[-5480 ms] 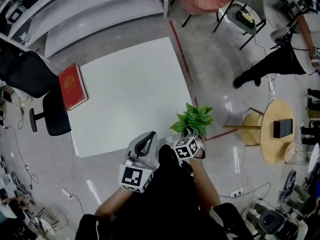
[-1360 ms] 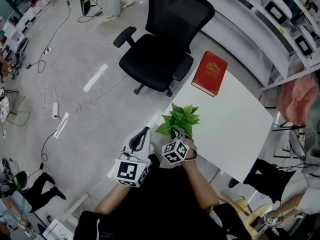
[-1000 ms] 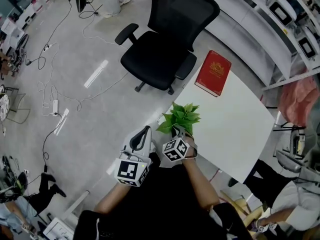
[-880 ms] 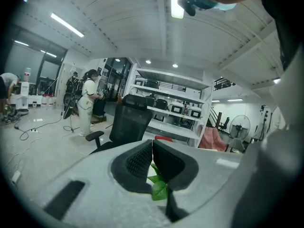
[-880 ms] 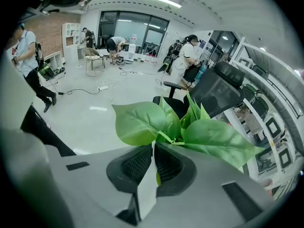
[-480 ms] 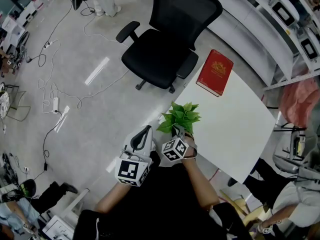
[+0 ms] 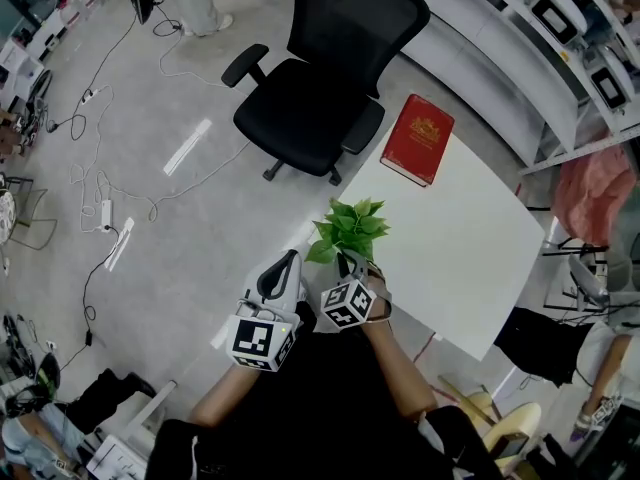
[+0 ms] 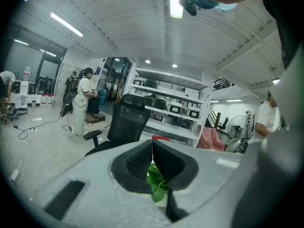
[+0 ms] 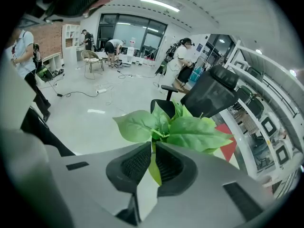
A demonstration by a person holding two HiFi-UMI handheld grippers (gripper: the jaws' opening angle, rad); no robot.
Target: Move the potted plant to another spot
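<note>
Closest in: left tool [image 8: 152, 146] is held up near the body, jaws pressed together w/ nothing in them. The green you see thru the gap is just leaves behind it. Right tool [image 9: 153, 148] is clamped on the stem of the green leafy potted plant [image 9: 175, 127], a leaf pinched down between the pads. The pot itself is hidden under the foliage and the tool, so can't say if it's touching anything.

What changed: a few secs ago the plant hung off the opposite side of the white square table [image 7: 470, 258]. Since then the person has walked round it. Over the last sec or so, basically nothing moved, the plant [image 7: 345, 230] just sits over the near left edge of the table.

Further out, the red hardback book [image 7: 417, 139] lies on the far corner, and the black mesh office chair [image 7: 320, 78] is just past it on the floor.

IMO the carry is mostly done and this edge looks like the new spot. What's left is to lower it, let go and back off.
</note>
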